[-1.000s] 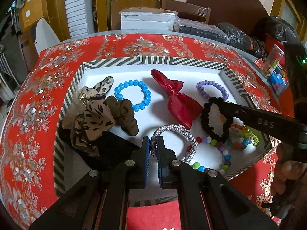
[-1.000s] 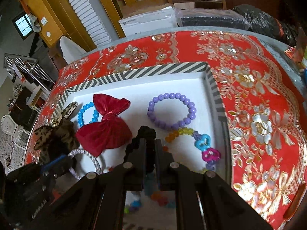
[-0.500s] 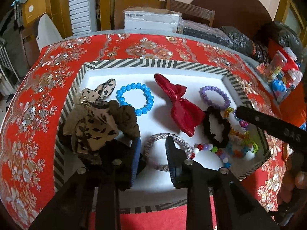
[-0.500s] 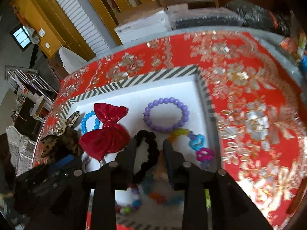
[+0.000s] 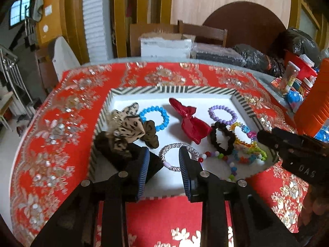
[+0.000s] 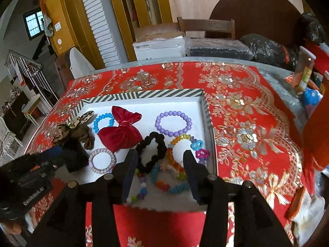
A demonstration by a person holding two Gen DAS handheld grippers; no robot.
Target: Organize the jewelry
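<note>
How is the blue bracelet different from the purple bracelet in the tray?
The blue bracelet has bright blue beads; the purple bracelet has pale lilac ones. The blue one lies toward the tray's left, between the leopard-print hair tie and red bow; the purple one lies near the right wall, beside the black scrunchie. Both are round bead rings lying flat.

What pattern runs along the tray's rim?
Black-and-white diagonal stripes on the tray rim, clearest in the right wrist view.
</note>
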